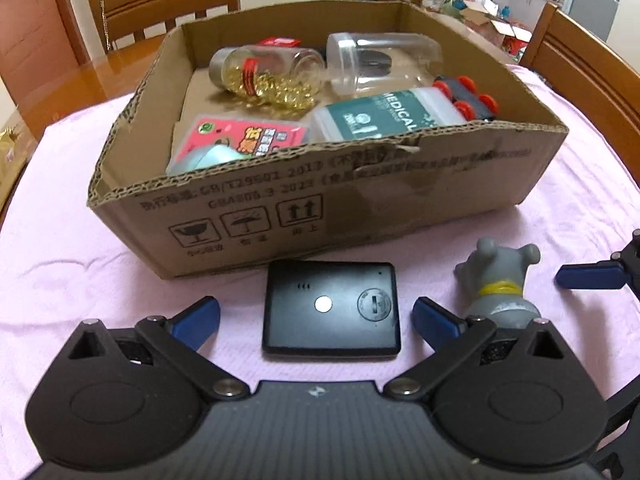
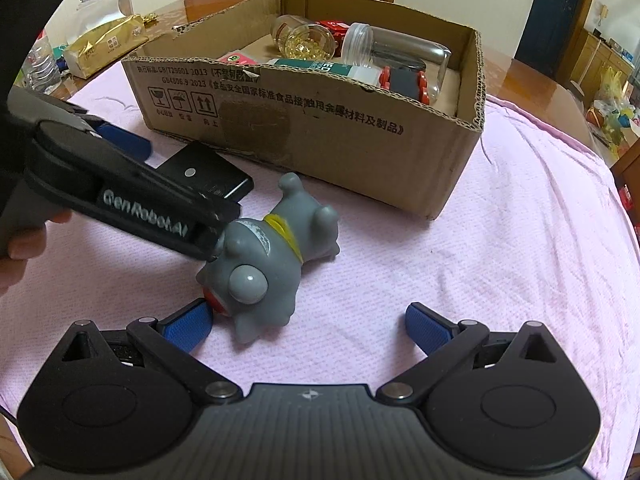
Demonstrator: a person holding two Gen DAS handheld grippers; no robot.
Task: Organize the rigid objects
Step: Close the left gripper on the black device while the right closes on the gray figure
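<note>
A flat black device (image 1: 332,310) lies on the pink cloth in front of the cardboard box (image 1: 280,208). My left gripper (image 1: 316,318) is open with its blue fingers on either side of the device, not touching it. A grey toy dog (image 2: 272,256) lies on its side to the right of the device; it also shows in the left wrist view (image 1: 500,284). My right gripper (image 2: 308,326) is open and empty, its left finger beside the toy's head. The box (image 2: 320,120) holds a capsule bottle (image 1: 264,74), a clear jar (image 1: 380,62), a medical bottle (image 1: 384,118), a red-wheeled toy (image 1: 464,94) and a pink pack (image 1: 244,138).
The pink cloth (image 2: 520,240) covers a wooden table. Wooden chairs (image 1: 160,4) stand behind the box and at the right. A gold packet (image 2: 104,44) and a clear container (image 2: 106,0) sit at the table's far left.
</note>
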